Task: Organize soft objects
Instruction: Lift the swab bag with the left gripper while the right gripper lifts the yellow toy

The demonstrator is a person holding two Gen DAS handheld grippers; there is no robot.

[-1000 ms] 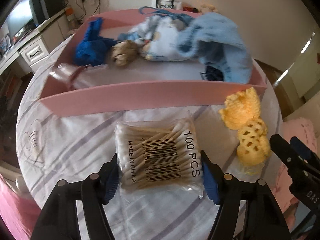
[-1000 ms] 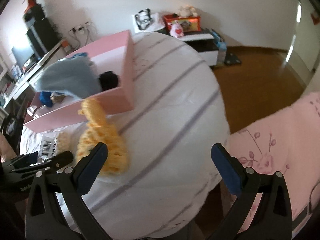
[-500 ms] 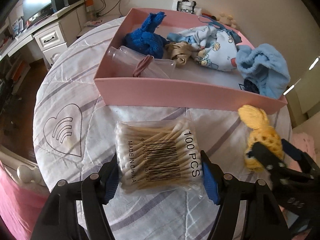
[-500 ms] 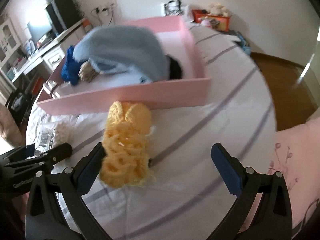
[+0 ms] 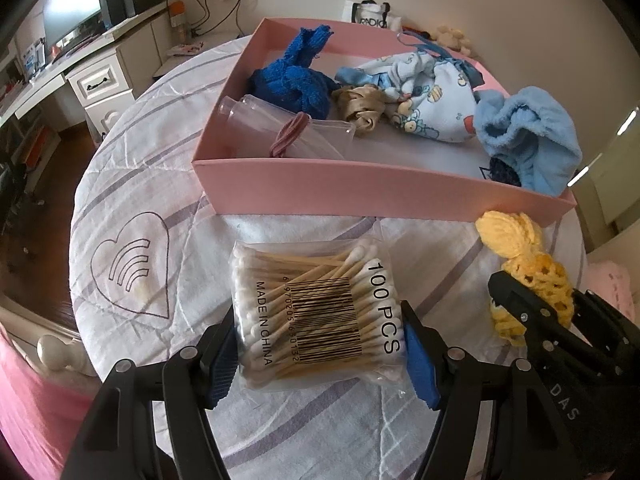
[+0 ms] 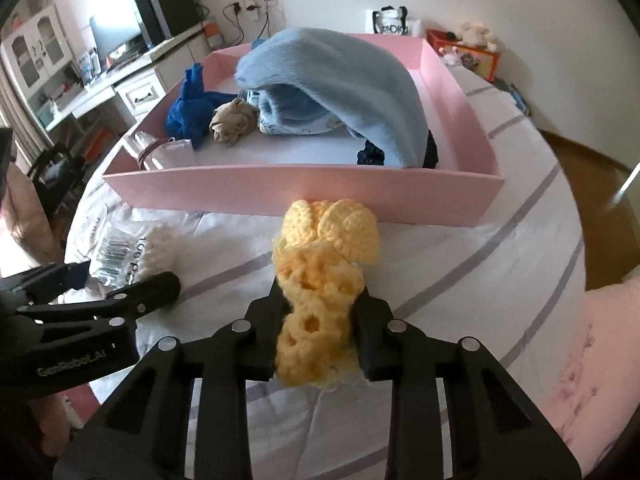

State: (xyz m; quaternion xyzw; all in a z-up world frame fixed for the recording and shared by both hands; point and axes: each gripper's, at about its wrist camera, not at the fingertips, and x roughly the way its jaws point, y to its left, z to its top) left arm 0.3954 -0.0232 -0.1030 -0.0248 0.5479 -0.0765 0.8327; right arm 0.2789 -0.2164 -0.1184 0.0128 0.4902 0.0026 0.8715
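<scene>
A clear pack of cotton swabs (image 5: 316,308) sits between the blue pads of my left gripper (image 5: 320,344), which is shut on it just above the tablecloth. To its right lies a yellow crochet piece (image 6: 324,248), in front of the pink box (image 6: 280,192). My right gripper (image 6: 318,332) is closing on the crochet's near end and its fingers pinch the yarn. The box holds a dark blue towel (image 5: 296,76), a printed baby cloth (image 5: 432,96), a beige scrunchie (image 5: 360,108), a light blue fleece (image 5: 528,136) and a clear bottle (image 5: 280,132).
The round table (image 5: 132,184) wears a white cloth with grey stripes and a heart drawing. Its edge drops off close on the left and right. A white cabinet (image 5: 104,80) with a TV stands at the back left, and pink bedding (image 6: 600,340) lies at the right.
My right gripper swung left over the yellow crochet piece and its wide jaws came together on it. My left gripper shifted sideways along the box front with the swab pack still in it.
</scene>
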